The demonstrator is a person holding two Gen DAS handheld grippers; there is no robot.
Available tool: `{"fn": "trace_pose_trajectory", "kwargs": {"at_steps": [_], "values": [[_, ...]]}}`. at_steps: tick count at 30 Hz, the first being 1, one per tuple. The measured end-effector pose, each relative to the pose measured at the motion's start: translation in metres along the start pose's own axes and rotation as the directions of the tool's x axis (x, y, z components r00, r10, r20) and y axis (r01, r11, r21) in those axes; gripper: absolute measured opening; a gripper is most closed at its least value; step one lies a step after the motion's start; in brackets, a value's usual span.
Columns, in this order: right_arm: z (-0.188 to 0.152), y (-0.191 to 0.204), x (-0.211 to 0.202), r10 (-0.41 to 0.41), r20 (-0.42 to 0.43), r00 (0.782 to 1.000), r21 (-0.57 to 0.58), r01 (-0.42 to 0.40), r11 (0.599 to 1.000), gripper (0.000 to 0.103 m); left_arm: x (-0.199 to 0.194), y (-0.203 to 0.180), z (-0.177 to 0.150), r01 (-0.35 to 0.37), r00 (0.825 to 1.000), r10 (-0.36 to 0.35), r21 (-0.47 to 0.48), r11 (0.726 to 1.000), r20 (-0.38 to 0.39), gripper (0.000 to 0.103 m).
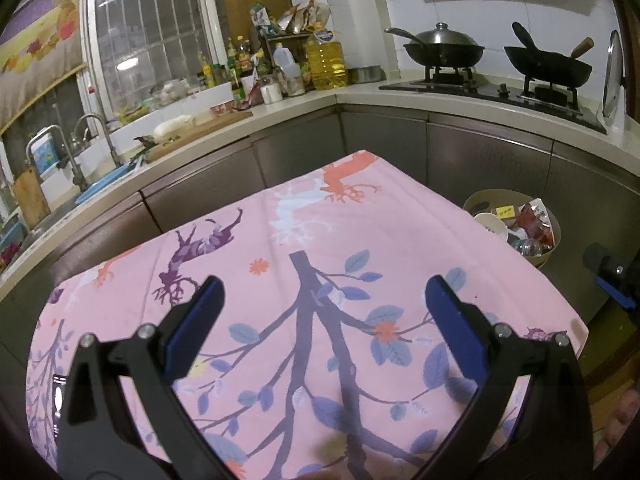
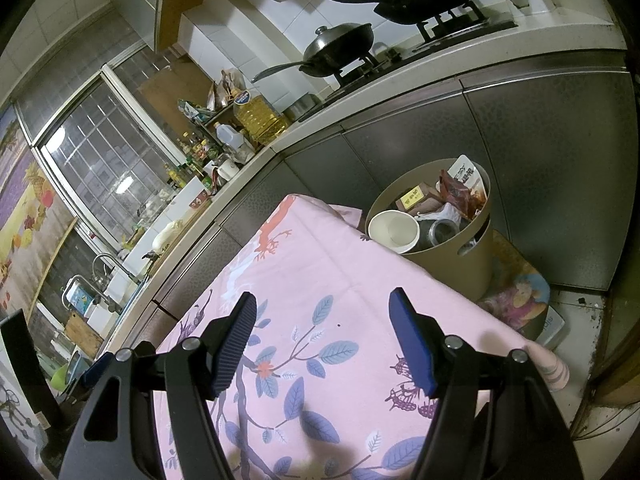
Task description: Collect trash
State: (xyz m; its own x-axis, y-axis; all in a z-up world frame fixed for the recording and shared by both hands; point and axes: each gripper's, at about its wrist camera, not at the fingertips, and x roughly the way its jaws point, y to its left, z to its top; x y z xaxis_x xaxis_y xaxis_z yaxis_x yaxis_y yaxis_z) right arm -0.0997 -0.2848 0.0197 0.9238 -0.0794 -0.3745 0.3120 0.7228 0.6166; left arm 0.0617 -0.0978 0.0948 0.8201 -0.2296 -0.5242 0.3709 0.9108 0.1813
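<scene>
A tan round trash bin [image 2: 452, 260] stands on the floor past the table's far right corner, also in the left wrist view [image 1: 554, 226]. It holds a white paper cup [image 2: 394, 232], a red wrapper [image 2: 460, 194], a metal can [image 2: 442, 232] and a brown box [image 2: 416, 196]. My left gripper [image 1: 322, 304] is open and empty over the pink floral tablecloth [image 1: 304, 320]. My right gripper [image 2: 324, 320] is open and empty over the same cloth [image 2: 320, 280], short of the bin. No loose trash shows on the cloth.
Grey kitchen cabinets [image 1: 380, 148] run close behind the table. The counter carries an oil jug [image 1: 325, 62], bottles, a sink [image 1: 92, 196] at left and two woks on the stove [image 1: 492, 60]. A printed mat [image 2: 520, 300] lies under the bin.
</scene>
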Motion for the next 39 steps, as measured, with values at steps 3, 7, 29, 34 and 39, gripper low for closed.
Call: {"fn": "trace_pose_trajectory", "kwargs": {"at_steps": [3,7,29,34,39], "values": [[-0.0015,0.0009,-0.0005,0.001,-0.003,1.0,0.0,-0.001,1.0,0.066,0.0,-0.0005,0.001,0.002,1.0,-0.002,0.001,1.0,-0.002,0.097],[-0.0042,0.0009,-0.0021,0.001,-0.001,1.0,-0.003,-0.001,1.0,0.066,-0.0001,-0.0012,0.0017,0.002,1.0,-0.002,0.002,1.0,-0.004,0.097],[-0.0034,0.0008,-0.0006,0.003,-0.005,1.0,-0.004,-0.003,1.0,0.066,0.0018,0.0029,-0.0002,-0.003,1.0,0.003,0.004,1.0,-0.019,0.097],[-0.0035,0.001,-0.0008,0.004,-0.006,1.0,-0.004,-0.004,1.0,0.066,0.0015,0.0034,-0.0025,-0.003,1.0,0.003,0.006,1.0,-0.018,0.097],[-0.005,0.0014,-0.0007,0.003,-0.007,1.0,-0.003,-0.003,1.0,0.066,0.001,0.0028,-0.0031,-0.001,1.0,0.001,0.006,1.0,-0.021,0.097]]}}
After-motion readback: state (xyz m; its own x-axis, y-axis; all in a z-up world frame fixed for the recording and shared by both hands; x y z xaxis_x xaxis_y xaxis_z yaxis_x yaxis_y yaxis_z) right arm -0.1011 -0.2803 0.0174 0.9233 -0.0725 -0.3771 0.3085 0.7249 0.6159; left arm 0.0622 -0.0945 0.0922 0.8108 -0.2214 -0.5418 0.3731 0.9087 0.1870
